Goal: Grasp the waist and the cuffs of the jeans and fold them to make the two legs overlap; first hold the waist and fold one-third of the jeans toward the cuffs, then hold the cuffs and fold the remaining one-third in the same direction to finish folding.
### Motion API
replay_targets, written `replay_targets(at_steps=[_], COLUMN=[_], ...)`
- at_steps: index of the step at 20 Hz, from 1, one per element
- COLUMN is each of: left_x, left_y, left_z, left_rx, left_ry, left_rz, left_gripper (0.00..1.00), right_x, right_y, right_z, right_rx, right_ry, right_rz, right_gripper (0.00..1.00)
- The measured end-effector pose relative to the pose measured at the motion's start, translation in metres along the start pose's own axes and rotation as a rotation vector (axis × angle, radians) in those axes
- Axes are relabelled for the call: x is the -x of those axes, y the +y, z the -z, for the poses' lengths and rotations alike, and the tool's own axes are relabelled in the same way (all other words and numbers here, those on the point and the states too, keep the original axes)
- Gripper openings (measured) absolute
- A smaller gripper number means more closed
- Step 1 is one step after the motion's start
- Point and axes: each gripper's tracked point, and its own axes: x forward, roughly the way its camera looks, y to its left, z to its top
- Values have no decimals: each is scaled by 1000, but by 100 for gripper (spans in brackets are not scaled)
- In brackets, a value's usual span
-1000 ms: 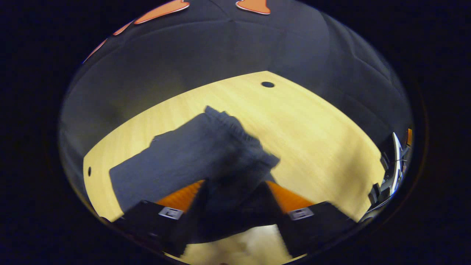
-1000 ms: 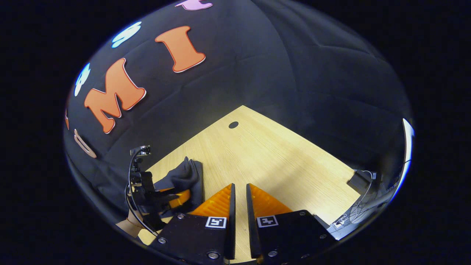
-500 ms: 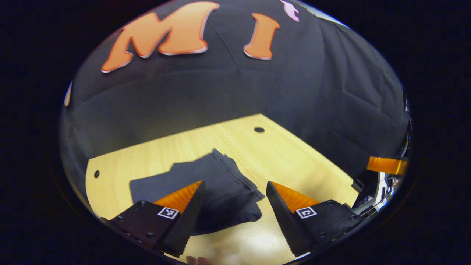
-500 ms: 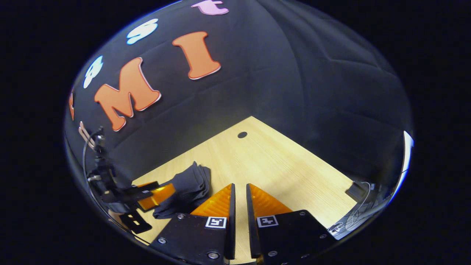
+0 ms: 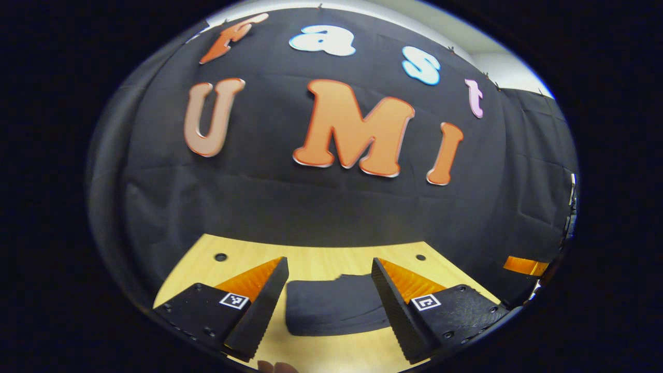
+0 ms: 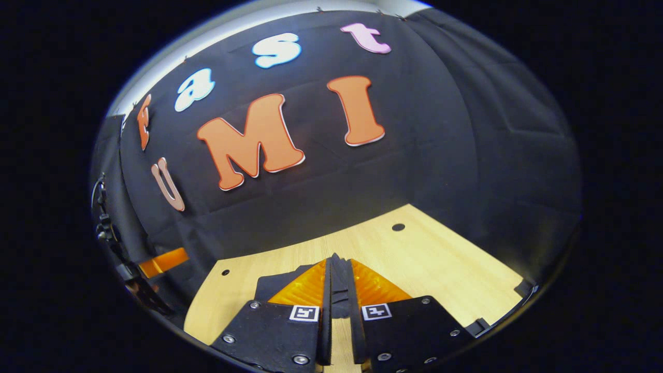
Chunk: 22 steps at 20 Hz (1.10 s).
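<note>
Left gripper view: jeans (image 5: 336, 312) folded flat on tabletop (image 5: 311, 261), left gripper (image 5: 329, 282) wide apart above. Right gripper (image 6: 339, 274) nearly closed, nothing pinched. Risk: careless withdrawal snagging top layer, undoing the fold.

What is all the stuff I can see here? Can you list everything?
jeans: one pair, dark, folded flat on the table, seen between the left gripper's fingers.
table: one, light wood, with small round holes near its far edge.
booth wall: one, black cloth, behind the table.
left gripper: one, jaws wide apart above the table, holding nothing.
right gripper: one, jaws nearly together, nothing visibly clamped.
</note>
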Motion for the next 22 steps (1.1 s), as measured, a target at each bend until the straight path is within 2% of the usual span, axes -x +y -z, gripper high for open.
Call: replay_targets(at_steps=[3,5,9,13,17,22], left_x=[31,59,86,91,97,103], left_y=[62,98,136,142,127,117], left_z=[-16,-20,-30,-33,-37,-35], left_rx=[6,17,44,67,27,19], left_ry=[-53,-73,-97,-99,-116,-100], left_rz=[-90,-124,-168,-192,-180,-149], left_gripper=[98,98,98,97,97,98], right_x=[11,15,24,21,24,24], right_y=[31,45,48,45,52,72], right_z=[-1,-5,-21,-17,-16,3], right_rx=[43,56,46,19,41,82], right_ry=[-9,-17,-62,-35,-54,-11], right_rz=[-34,-54,-63,-71,-82,-121], right_gripper=[16,16,16,16,16,16])
